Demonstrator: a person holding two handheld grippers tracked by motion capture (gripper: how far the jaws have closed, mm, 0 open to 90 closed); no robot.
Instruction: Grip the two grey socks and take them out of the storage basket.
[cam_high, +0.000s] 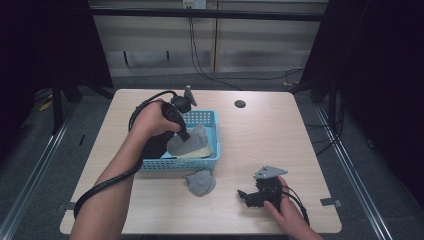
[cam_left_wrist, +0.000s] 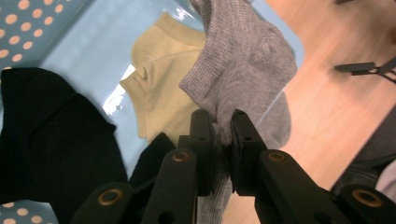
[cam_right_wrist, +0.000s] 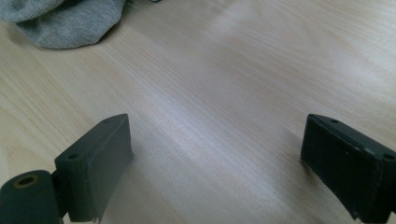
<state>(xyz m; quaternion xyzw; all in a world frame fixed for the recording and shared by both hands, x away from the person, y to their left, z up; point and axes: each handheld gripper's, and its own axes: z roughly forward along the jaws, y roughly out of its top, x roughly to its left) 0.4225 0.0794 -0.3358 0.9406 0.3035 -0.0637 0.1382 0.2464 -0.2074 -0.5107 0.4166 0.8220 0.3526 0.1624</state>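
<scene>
A grey sock (cam_left_wrist: 243, 65) hung pinched between the jaws of the left gripper (cam_left_wrist: 219, 135), held over the blue basket (cam_high: 212, 120) that sat near the middle of the wooden table (cam_high: 260, 135). In the left gripper view the jaws were drawn narrow on a fold of the sock's knit, the rest of it draped away from them above a pale yellow sock (cam_left_wrist: 161, 79) and a black garment (cam_left_wrist: 51, 135) lying in the basket (its perforated wall showed at the corner of that view). A second grey sock (cam_high: 201, 182) lay crumpled on the table just in front of the basket. Well to its right, the right gripper (cam_high: 246, 196) rested low on the tabletop in the person's right hand (cam_high: 286, 210); in its own view the jaws stood wide apart with bare wood between them, and that second sock (cam_right_wrist: 65, 21) sat ahead of them, apart from both.
</scene>
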